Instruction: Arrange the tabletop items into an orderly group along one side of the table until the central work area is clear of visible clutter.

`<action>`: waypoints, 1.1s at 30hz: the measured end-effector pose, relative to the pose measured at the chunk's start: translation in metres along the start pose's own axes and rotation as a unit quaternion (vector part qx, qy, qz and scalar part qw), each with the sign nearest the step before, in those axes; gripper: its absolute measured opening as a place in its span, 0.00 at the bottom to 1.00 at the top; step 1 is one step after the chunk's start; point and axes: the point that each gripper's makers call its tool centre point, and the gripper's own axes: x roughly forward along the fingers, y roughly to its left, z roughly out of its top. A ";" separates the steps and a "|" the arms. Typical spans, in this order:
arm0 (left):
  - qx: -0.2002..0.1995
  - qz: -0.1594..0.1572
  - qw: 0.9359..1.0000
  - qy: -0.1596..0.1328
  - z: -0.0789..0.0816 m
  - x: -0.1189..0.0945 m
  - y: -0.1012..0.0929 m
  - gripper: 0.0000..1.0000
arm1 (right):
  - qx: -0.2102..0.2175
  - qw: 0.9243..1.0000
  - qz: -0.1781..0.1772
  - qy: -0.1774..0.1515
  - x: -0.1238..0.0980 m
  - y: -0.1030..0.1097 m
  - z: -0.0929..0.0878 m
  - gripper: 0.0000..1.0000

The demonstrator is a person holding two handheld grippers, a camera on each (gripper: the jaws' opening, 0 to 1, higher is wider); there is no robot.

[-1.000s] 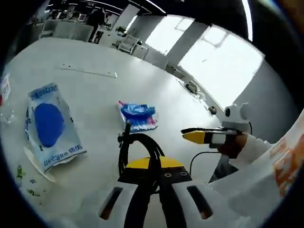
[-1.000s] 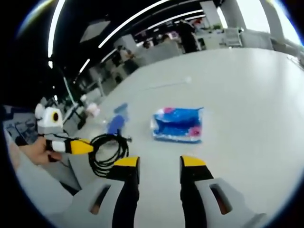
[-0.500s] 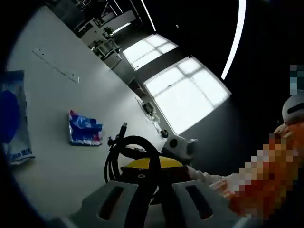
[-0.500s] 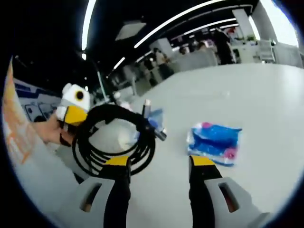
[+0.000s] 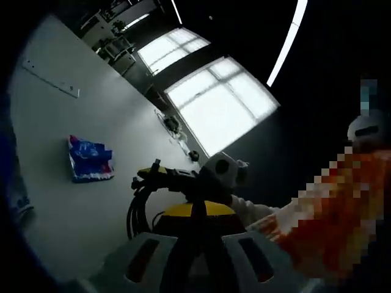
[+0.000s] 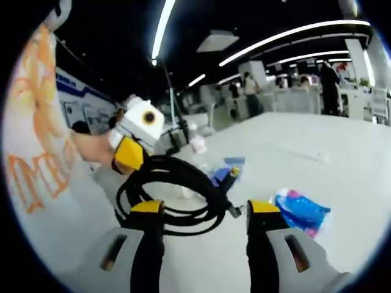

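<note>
A black coiled cable (image 5: 142,204) hangs off the table, and my left gripper (image 5: 192,210) is shut on it. In the right gripper view the same cable (image 6: 174,192) dangles from the left gripper (image 6: 129,154), just above my right gripper (image 6: 204,210), whose jaws stand open and apart with the lower loop between them. The right gripper (image 5: 160,175) reaches into the left gripper view and touches the coil's top. A blue and pink packet (image 5: 90,160) lies on the white table (image 5: 73,122); this packet (image 6: 302,210) sits beyond my right jaw.
A flat blue bag (image 6: 223,171) lies farther along the table, with a small white cup-like item (image 6: 197,144) behind it. A long thin white strip (image 5: 52,77) rests near the far side. A person's orange-printed sleeve (image 5: 324,213) is close by.
Both views have tilted up. The cable coil has been lifted off the table in the left gripper, and the right gripper has closed in until the coil hangs between its open jaws.
</note>
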 end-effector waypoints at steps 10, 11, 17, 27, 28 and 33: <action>-0.026 -0.024 0.999 -0.016 0.005 -0.003 -0.001 0.00 | 0.023 0.999 -0.016 0.028 0.003 -0.010 -0.006 0.12; -0.029 -0.018 0.999 -0.021 0.006 -0.004 0.001 0.00 | 0.045 0.998 -0.019 0.031 0.003 -0.010 -0.007 0.11; 0.000 0.094 0.993 -0.076 0.018 -0.014 0.043 0.08 | 0.200 0.975 -0.047 0.082 -0.005 -0.016 -0.031 0.09; 0.001 0.180 0.979 -0.097 0.019 -0.036 0.073 0.47 | 0.362 0.911 -0.158 0.115 -0.016 -0.051 -0.083 0.09; 0.000 0.181 0.979 -0.096 0.017 -0.037 0.072 0.48 | 0.375 0.904 -0.169 0.117 -0.017 -0.055 -0.087 0.09; 0.002 0.194 0.977 -0.093 0.005 -0.044 0.074 0.53 | 0.408 0.879 -0.211 0.124 -0.015 -0.078 -0.104 0.09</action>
